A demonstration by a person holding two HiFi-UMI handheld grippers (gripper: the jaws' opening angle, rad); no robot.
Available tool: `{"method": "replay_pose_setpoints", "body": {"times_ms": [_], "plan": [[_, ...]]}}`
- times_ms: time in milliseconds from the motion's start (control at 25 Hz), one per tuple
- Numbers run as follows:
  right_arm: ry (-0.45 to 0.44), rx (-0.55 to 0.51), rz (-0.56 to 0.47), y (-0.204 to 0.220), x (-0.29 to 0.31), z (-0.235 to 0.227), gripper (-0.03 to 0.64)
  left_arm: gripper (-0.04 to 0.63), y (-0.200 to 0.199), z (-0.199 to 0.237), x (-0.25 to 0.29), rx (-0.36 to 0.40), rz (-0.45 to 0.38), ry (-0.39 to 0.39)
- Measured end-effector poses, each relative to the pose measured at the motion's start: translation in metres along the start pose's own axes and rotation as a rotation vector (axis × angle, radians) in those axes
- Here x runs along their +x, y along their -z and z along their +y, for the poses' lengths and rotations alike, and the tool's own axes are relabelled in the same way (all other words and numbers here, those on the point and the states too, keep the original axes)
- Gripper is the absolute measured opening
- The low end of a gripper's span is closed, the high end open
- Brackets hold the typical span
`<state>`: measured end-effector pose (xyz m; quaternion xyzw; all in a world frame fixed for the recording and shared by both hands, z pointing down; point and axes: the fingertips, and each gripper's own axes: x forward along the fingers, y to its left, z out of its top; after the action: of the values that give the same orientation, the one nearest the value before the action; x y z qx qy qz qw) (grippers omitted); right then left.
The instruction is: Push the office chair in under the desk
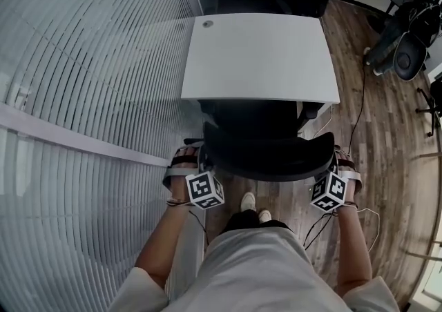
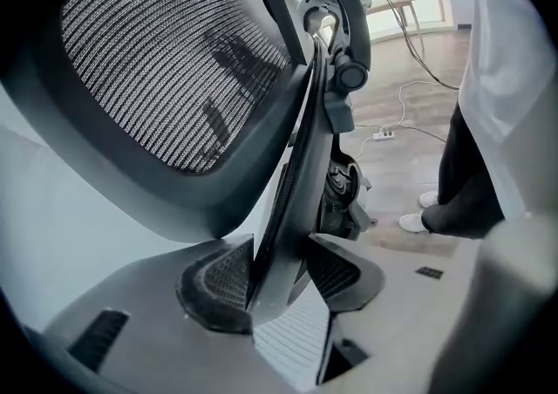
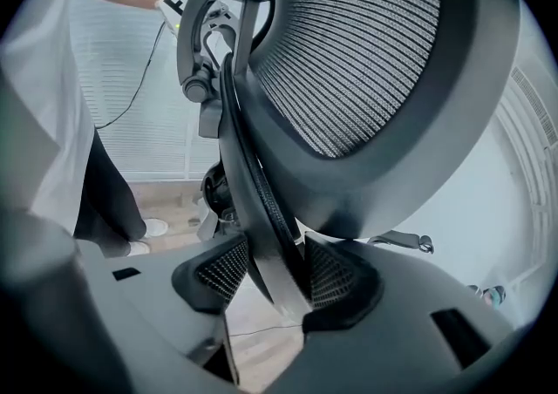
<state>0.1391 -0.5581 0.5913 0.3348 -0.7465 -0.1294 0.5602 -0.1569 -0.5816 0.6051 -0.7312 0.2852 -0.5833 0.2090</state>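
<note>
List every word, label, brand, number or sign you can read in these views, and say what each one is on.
No words, brands or numbers can be read in any view.
Left marker cube and right marker cube: black-and-white square patterns only, no letters.
Small round disc on the desk: too small to read, if it is printed at all.
Office chair: no label shows.

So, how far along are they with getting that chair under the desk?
Partway. Done: the left tongs and right tongs clamp the chair by its back, and its seat sits partly under the desk. In hand: the push inward, it seems. Left: the back is well short of the desk's edge.
</note>
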Motion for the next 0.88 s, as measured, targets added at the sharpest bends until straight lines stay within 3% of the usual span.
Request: {"method": "replay_pose_setpoints", "body": {"times_ms": [880], "plan": [[0.007,-0.008,-0.009,-0.018,0.03,-0.042,0.216,0.207,0.003,0.045,0.032,-0.011,0.028,0.0]]}}
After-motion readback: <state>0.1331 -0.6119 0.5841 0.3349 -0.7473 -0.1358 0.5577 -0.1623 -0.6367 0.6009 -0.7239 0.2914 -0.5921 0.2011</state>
